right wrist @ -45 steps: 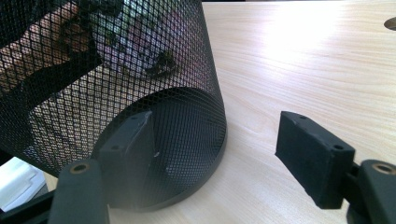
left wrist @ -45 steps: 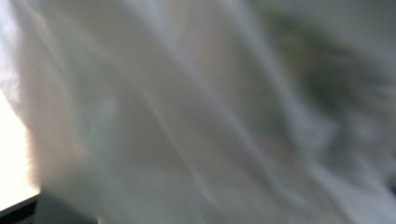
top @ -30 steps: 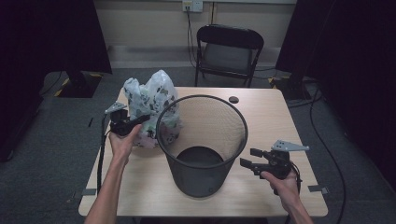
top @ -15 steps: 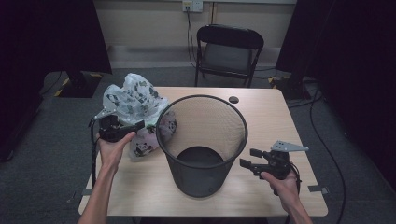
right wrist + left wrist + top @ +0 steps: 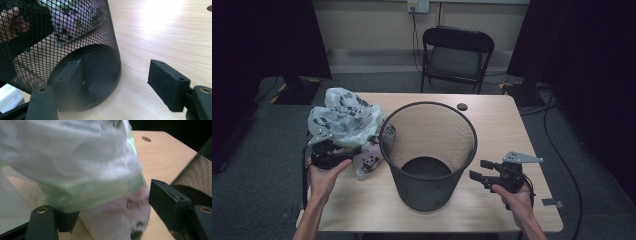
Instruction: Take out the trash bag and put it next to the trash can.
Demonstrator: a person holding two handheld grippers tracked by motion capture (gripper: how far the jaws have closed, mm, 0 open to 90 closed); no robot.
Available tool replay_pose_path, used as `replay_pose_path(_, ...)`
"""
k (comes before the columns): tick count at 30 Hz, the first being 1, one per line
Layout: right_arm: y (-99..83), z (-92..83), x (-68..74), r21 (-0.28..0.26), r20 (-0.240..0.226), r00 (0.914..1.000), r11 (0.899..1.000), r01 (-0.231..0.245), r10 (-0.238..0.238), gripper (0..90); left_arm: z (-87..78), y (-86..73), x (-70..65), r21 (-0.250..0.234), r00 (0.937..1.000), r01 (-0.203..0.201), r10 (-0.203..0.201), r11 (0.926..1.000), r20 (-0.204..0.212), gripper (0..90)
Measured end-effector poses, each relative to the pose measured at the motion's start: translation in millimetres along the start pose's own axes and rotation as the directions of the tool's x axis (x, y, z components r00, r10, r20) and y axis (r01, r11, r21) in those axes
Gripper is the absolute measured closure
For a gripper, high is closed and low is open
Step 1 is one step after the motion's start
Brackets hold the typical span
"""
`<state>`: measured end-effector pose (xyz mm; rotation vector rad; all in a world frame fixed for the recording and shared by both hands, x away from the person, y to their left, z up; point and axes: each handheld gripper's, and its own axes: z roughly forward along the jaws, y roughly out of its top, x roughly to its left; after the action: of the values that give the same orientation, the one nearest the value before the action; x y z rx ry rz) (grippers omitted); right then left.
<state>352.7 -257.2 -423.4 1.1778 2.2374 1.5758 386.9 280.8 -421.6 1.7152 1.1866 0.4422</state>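
Note:
A black wire-mesh wastebasket stands upright in the middle of the wooden table. Left of it lies a crumpled white and green plastic bag with a panda print, touching the basket's side. My left gripper is at the bag's near edge, open. In the left gripper view the bag hangs between the wide-apart jaws and drapes over the left one. My right gripper is low on the table just right of the basket, open with nothing in it. Its left jaw sits close to the basket's base.
A black folding chair stands behind the table's far edge. A small dark round disc lies on the table beyond the basket. Dark curtains hang on both sides, and cables run over the grey floor at the right.
My left gripper has moved left and nearer the person, and the bag has shifted left and nearer along with it. The right gripper and the basket have stayed put.

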Motion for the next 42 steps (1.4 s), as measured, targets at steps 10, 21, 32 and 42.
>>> replay_pose_path(10, -2.5, -0.6, -1.2, 0.001, 0.009, 0.9999, 1.0, -0.006, 0.006, 27.5, -16.5, -20.9, -14.7, 0.023, 0.9981, -0.052, 0.051, 0.9984, 0.035, 30.4)
replay_pose_path(21, -16.7, -10.5, -5.8, -0.002, 0.04, 0.9991, 1.0, -0.013, 0.013, 25.4, -12.1, -49.2, -50.8, 0.097, 0.9852, -0.148, 0.138, 0.9842, 0.102, 17.8)
replay_pose_path(32, -51.0, -16.3, -16.2, 0.077, 0.159, 0.9871, 0.997, -0.032, 0.019, 17.5, 5.4, -80.3, -64.4, 0.239, 0.982, -0.172, 0.147, 0.9557, 0.118, 17.1)
replay_pose_path(42, -69.0, 1.4, -27.9, 0.228, 0.372, 0.9266, 0.973, -0.036, -0.053, 16.6, 22.8, -91.0, -74.8, 0.294, 0.9663, -0.254, 0.228, 0.9214, 0.119, 17.5)
